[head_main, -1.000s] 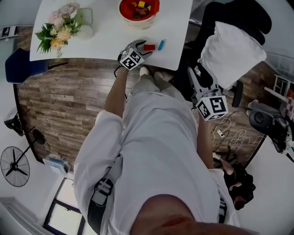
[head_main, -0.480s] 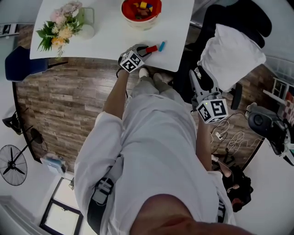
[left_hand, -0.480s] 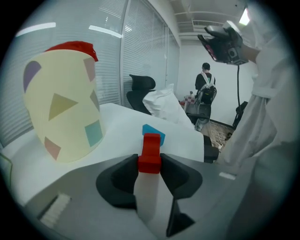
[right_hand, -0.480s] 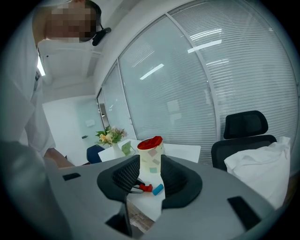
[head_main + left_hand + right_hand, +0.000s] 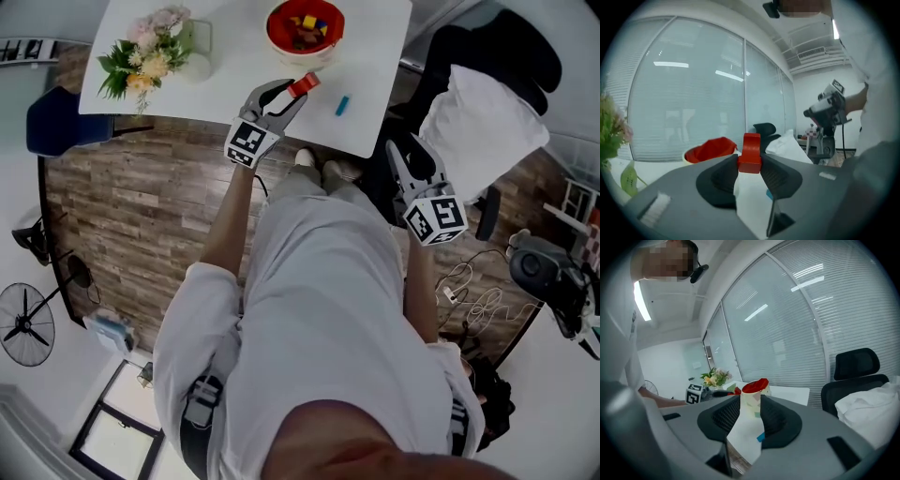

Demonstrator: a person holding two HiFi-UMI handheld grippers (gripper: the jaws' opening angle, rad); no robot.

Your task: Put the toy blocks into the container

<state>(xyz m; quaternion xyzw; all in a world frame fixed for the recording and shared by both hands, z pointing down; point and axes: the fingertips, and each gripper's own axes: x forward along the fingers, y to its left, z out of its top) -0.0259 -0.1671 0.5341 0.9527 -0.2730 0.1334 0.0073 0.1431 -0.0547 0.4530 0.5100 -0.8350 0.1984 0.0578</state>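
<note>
Left tongs [image 5: 296, 90] clamped, raised one red block [image 5: 750, 153]; one blue block [image 5: 343, 104].

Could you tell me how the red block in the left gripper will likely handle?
The red block looks rigid: it keeps its shape between the pads, which have just closed on it. Probably light, being small. Pinched at its lower end, it might pivot if jolted.

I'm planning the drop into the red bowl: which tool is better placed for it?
Left. The left tool has just closed its jaws on the red block, held up near the red bowl; the right tool is empty, off the table.
</note>
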